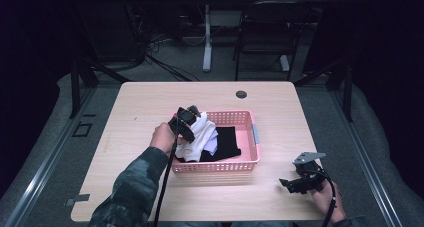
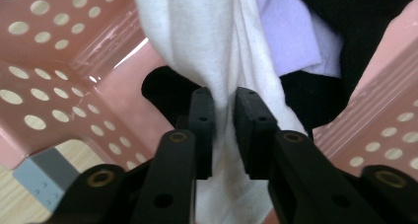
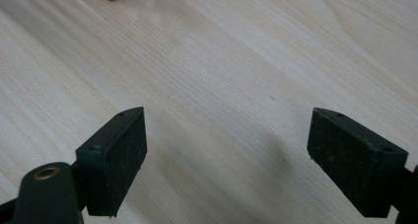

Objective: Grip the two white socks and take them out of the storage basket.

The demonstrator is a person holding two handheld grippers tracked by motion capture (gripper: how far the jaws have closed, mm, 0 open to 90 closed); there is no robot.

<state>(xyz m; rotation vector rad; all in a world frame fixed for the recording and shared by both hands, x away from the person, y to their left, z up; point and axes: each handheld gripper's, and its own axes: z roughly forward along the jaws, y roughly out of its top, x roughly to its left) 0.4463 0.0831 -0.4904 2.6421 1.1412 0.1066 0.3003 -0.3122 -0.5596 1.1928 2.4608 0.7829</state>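
Nearest to us, at the bottom of the high view, our camouflage sleeve (image 1: 131,187) comes in at about seven o'clock and leads up to our left hand (image 1: 162,136), which holds the left gripper (image 1: 186,118) over the left end of the pink basket (image 1: 239,165). We have its jaws clamped on a fold of the white cloth (image 1: 199,137); in the left gripper view the cloth (image 2: 212,41) is pinched between the two black pads and hangs from there down into the basket's perforated pink wall (image 2: 49,81). Just to the right of the white cloth we see a pale lilac garment (image 2: 291,36) and, around and under both, a black garment (image 1: 226,142) that covers the basket floor toward three o'clock. The basket itself sits near the middle of the wooden table (image 1: 150,102), and a small grey tab (image 1: 255,135) sticks out of its right wall. Farther right, at about five o'clock and well apart from the basket, our right hand (image 1: 325,197) rests the right gripper (image 1: 292,184) low over bare tabletop; in the right gripper view its jaws stand wide apart with nothing but wood grain (image 3: 226,86) between them.
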